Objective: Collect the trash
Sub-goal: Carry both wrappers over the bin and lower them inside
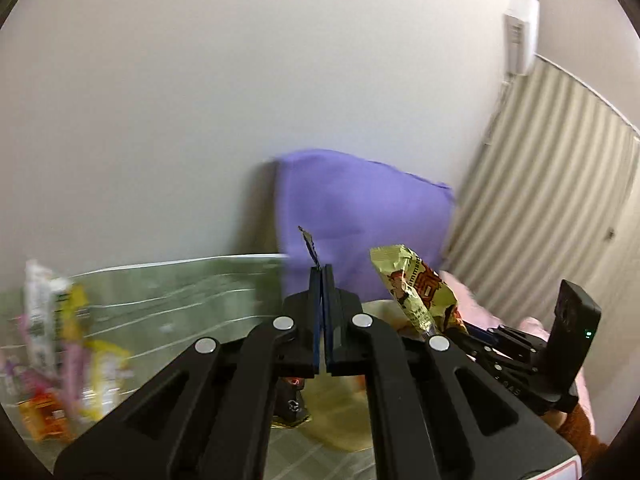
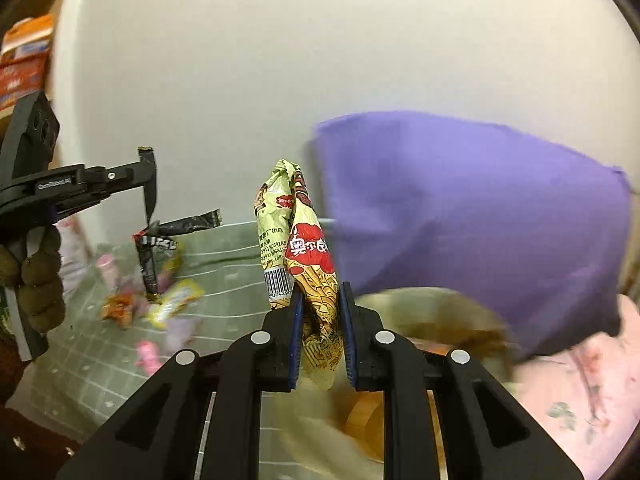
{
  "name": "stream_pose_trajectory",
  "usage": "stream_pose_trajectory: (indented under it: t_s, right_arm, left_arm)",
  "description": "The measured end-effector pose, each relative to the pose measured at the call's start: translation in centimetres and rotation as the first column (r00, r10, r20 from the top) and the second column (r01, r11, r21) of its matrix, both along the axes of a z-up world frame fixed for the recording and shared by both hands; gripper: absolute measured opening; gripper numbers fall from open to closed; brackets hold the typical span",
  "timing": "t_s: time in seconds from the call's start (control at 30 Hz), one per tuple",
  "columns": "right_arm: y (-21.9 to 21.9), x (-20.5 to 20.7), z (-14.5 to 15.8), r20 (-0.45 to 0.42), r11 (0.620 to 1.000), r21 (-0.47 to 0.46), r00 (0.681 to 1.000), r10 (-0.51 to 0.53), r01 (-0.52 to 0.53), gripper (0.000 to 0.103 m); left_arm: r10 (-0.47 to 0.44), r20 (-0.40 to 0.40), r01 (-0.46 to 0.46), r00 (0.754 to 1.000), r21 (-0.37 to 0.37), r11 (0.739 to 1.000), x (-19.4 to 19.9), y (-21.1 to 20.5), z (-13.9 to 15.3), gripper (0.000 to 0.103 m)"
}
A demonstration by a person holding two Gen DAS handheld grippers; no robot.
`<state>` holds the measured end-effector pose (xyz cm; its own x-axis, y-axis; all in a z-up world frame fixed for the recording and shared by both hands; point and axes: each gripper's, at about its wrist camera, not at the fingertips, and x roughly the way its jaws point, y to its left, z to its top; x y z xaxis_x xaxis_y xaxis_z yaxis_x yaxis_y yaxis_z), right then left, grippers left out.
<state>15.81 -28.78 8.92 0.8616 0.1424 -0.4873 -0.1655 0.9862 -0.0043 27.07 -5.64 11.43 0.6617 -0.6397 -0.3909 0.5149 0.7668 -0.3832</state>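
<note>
Right tool (image 2: 322,312): nearest the right wrist camera. Blue-padded jaws stand part-way apart and clamp the lower part of a yellow-and-red snack wrapper (image 2: 298,240). The wrapper rises upright above the fingertips, barcode facing left; its lower end hangs blurred below the pads.

Left tool (image 1: 322,280): jaws pressed together, pinching a thin black wrapper (image 2: 154,240). In the left wrist view only a sliver of it pokes up above the fingertips. The right wrist view shows the rest dangling beneath the tool, one strip bent out sideways. A hand (image 2: 38,280) in a dark knitted glove grips this tool's handle.

Loose wrappers (image 2: 160,304): pink, yellow and orange pieces scattered on the green gridded mat (image 2: 224,272) covering the table. All are motion-blurred; print unreadable.

Purple cloth (image 2: 472,208): against the white wall, behind both tools. Lower edge smeared.

Yellowish container below the tools: shape and contents too blurred to tell.
</note>
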Motion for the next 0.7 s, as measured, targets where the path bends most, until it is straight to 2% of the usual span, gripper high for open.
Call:
stream_pose_trajectory:
  t_s: [0.2,0.37,0.43,0.57,0.7]
  right_arm:
    - [-6.3,-3.1,0.3,0.011,0.987,0.019,0.987,-0.158,0.158,0.018]
    - [-8.3,-4.1,-1.1,-0.045,0.982,0.091,0.986,-0.160,0.163,0.018]
    - [-8.0,-3.6,-2.3,-0.084,0.985,0.108,0.988,-0.129,0.138,0.018]
    - [-7.3,-1.1,-6.3,-0.188,0.990,0.105,0.979,-0.078,0.099,0.018]
    - [-6.3,1.4,-8.7,-0.251,0.996,0.066,0.967,-0.040,0.058,0.018]
  left_arm:
    - [-0.176,0.005,0.176,0.984,-0.024,0.984,-0.1,-8.4,-0.3,0.001]
    - [-0.283,-0.055,0.279,0.958,-0.070,0.958,0.1,-14.2,-2.9,0.001]
    - [-0.288,-0.082,0.285,0.954,-0.044,0.958,0.5,-15.4,-4.5,0.001]
    - [-0.242,-0.167,0.255,0.956,0.062,0.965,1.8,-17.0,-9.4,0.001]
    - [-0.201,-0.233,0.230,0.951,0.102,0.968,2.3,-16.4,-12.6,0.001]
